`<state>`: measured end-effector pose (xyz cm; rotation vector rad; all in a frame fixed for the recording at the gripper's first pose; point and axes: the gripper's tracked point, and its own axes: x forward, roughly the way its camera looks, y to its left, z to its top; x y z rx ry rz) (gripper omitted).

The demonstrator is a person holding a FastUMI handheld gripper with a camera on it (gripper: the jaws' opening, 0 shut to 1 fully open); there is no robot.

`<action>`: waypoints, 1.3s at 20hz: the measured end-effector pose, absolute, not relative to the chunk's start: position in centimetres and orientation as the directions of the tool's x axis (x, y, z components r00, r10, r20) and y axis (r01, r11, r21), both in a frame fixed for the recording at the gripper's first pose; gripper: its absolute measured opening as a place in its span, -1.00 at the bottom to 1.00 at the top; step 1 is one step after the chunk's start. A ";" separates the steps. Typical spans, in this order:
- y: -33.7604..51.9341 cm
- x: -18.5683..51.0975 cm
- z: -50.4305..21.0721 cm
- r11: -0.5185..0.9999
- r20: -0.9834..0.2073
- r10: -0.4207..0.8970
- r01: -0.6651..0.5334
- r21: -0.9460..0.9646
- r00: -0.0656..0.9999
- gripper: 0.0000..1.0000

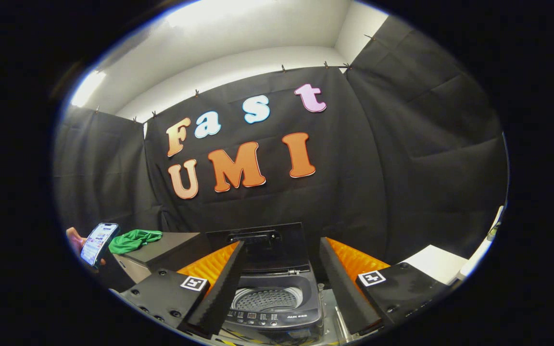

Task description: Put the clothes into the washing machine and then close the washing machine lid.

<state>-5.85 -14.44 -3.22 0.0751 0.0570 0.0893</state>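
A small dark top-loading washing machine (272,307) stands just ahead of my gripper (281,247), seen between its two fingers. Its lid (262,247) is raised upright at the back, and the perforated drum (266,299) is bare inside. A crumpled green garment (132,240) lies on a dark box (166,247) left of the machine, beyond my left finger. My fingers stand wide apart with nothing between them, and they hover above the machine's front.
A hand (76,240) holds a phone (98,242) to the left of the green garment. A white surface (438,262) lies beyond the right finger. The booth's black cloth wall closes the space behind the machine.
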 end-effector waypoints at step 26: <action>30.0 -4.2 6.0 0.948 0.035 0.269 -0.271 0.168 0.963 0.96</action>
